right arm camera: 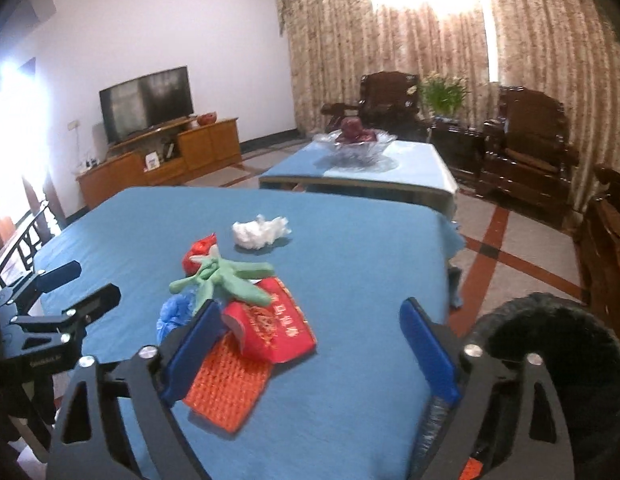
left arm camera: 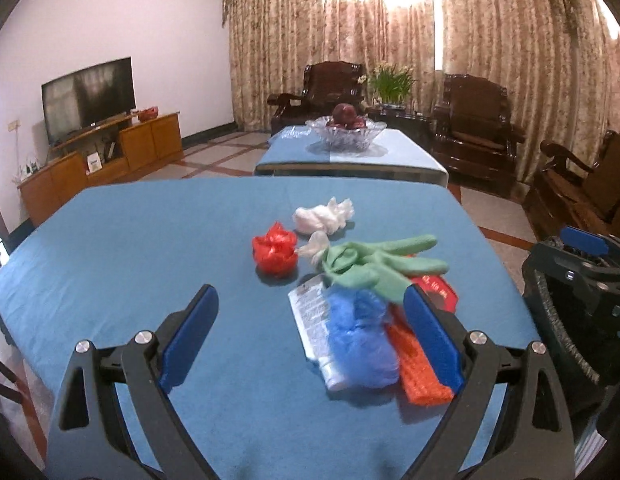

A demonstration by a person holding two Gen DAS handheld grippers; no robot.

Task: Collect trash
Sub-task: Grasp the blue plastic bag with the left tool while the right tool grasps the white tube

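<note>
Trash lies in a pile on the blue table (left arm camera: 149, 248): a crumpled white tissue (left arm camera: 324, 216), a red plastic wad (left arm camera: 274, 251), a green glove (left arm camera: 374, 266), a blue plastic wad (left arm camera: 360, 336), a white printed wrapper (left arm camera: 312, 320), an orange mesh piece (left arm camera: 416, 360) and a red packet (left arm camera: 436, 290). My left gripper (left arm camera: 310, 332) is open above the table, the blue wad between its fingers. My right gripper (right arm camera: 314, 344) is open over the red packet (right arm camera: 277, 328) and orange mesh (right arm camera: 229, 384). The glove (right arm camera: 225, 276) and tissue (right arm camera: 259, 232) lie beyond.
A second blue table (left arm camera: 350, 156) behind holds a glass fruit bowl (left arm camera: 346, 132). Dark wooden armchairs (left arm camera: 474, 124) line the curtain wall. A TV on a wooden cabinet (left arm camera: 105, 152) stands at left. A black round bin opening (right arm camera: 550, 380) sits by my right gripper.
</note>
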